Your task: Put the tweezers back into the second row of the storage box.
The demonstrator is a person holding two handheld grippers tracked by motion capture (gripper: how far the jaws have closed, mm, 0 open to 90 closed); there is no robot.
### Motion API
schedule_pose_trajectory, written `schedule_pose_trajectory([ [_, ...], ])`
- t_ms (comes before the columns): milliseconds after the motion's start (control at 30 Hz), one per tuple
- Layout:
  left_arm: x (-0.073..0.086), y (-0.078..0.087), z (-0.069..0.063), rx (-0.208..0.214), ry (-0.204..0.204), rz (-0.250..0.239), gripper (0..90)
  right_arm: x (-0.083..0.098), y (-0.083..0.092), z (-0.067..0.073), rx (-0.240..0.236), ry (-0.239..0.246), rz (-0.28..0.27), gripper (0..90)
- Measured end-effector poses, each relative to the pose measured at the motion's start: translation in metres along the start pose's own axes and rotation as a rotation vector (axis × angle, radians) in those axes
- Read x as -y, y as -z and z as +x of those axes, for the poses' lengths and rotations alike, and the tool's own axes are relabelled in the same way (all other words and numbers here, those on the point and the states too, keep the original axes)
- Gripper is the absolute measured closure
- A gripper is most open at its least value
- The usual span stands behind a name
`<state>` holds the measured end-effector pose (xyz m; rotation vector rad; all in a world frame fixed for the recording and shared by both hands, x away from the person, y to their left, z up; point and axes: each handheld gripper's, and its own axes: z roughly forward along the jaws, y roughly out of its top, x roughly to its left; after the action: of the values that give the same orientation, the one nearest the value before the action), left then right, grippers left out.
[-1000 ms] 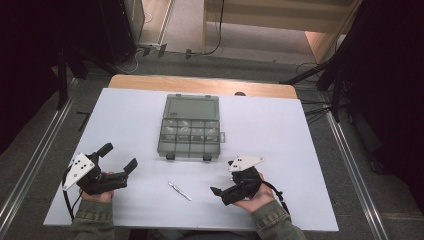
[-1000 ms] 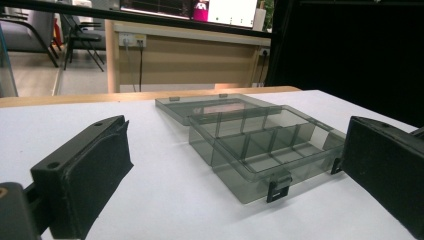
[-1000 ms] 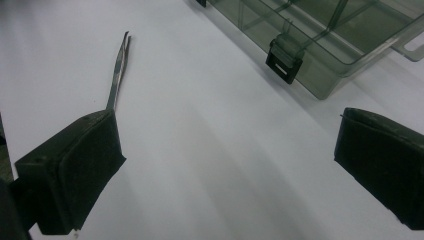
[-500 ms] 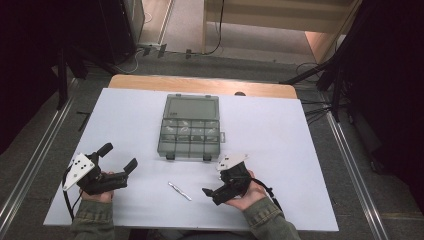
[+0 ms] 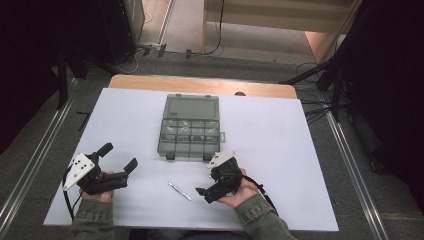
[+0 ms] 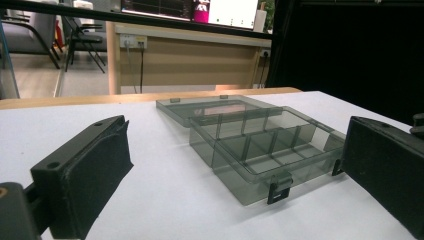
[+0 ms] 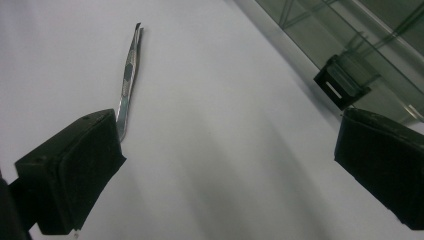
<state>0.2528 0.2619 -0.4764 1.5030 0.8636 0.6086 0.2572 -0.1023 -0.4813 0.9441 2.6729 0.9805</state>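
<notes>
High view: your right gripper [image 5: 201,191] sits low over the white table [image 5: 280,150], jaws spread, just beside the metal tweezers [image 5: 179,191], which lie flat between your hands in front of the open compartment box [image 5: 190,131]. Right gripper view: tweezers [image 7: 127,75] run up from behind one jaw, not pinched. Your left gripper [image 5: 119,160] rests well apart, jaws spread, holding nothing.
</notes>
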Motion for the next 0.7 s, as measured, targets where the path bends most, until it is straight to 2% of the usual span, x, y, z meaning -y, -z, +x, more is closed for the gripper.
schedule_pose_trajectory([
  [233, 0.0, 0.0, 0.0, 0.0, 0.003, -0.001, 0.0, -0.015, -0.015, 0.012, -0.01, 0.057, 0.075, 0.0],
  [467, 0.0, 0.0, 0.001, 0.002, 0.006, 0.002, 0.0, -0.03, -0.025, 0.023, -0.023, 0.082, 0.121, 0.0],
  [700, 0.0, -0.001, 0.001, 0.004, 0.008, 0.002, 0.0, -0.041, -0.04, 0.033, -0.017, 0.108, 0.201, 0.0],
])
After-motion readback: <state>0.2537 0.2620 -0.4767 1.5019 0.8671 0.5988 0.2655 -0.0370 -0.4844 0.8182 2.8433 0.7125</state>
